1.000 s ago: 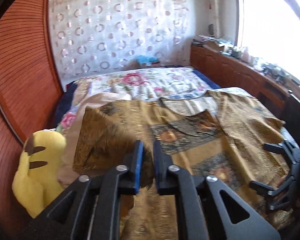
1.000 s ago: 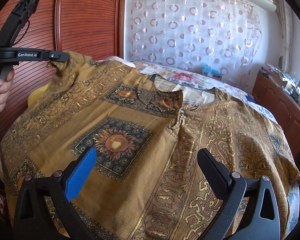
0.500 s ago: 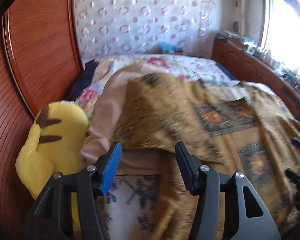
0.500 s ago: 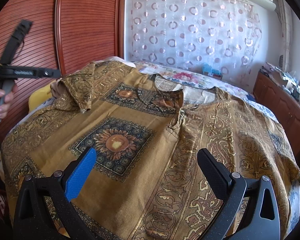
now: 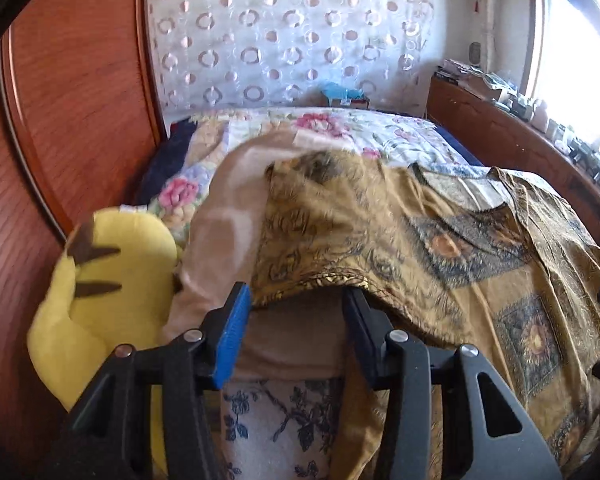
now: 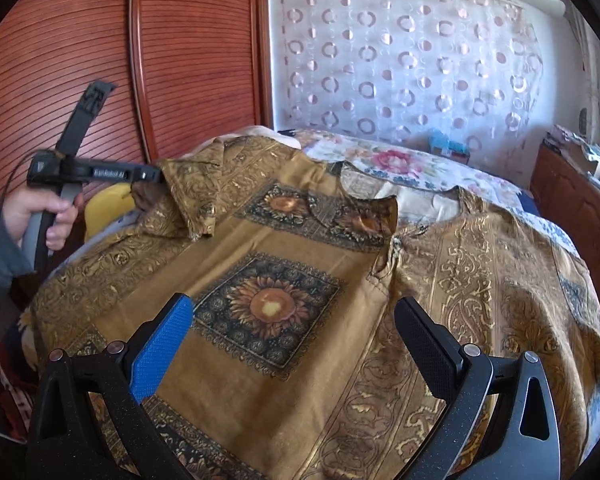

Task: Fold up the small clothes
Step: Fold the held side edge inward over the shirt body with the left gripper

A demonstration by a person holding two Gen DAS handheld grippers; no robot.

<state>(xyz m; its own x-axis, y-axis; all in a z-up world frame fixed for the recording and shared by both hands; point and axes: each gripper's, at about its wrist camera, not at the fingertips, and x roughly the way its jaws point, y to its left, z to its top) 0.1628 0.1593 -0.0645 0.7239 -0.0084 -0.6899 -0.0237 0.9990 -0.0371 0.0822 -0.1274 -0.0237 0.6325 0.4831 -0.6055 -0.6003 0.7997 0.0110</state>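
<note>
A golden-brown shirt (image 6: pixel 340 280) with sunflower squares lies spread front-up on the bed; it also shows in the left wrist view (image 5: pixel 440 248). Its left sleeve (image 6: pixel 196 188) is folded inward onto the body. My left gripper (image 5: pixel 296 304) is open and empty, its tips right at the folded sleeve's edge (image 5: pixel 312 280); it appears from the side in the right wrist view (image 6: pixel 148 174). My right gripper (image 6: pixel 292 320) is wide open and empty, hovering above the shirt's lower front.
A yellow plush toy (image 5: pixel 108 296) lies at the bed's left edge by the red wooden wardrobe (image 6: pixel 120 60). A beige cloth (image 5: pixel 228 220) lies under the shirt. The floral bedspread (image 5: pixel 340 132) stretches behind. A wooden ledge (image 5: pixel 520 148) runs along the right.
My left gripper has opened and let go of the sleeve, which now lies folded on the shirt. The left gripper has drawn back to the left. The right gripper has not moved.
</note>
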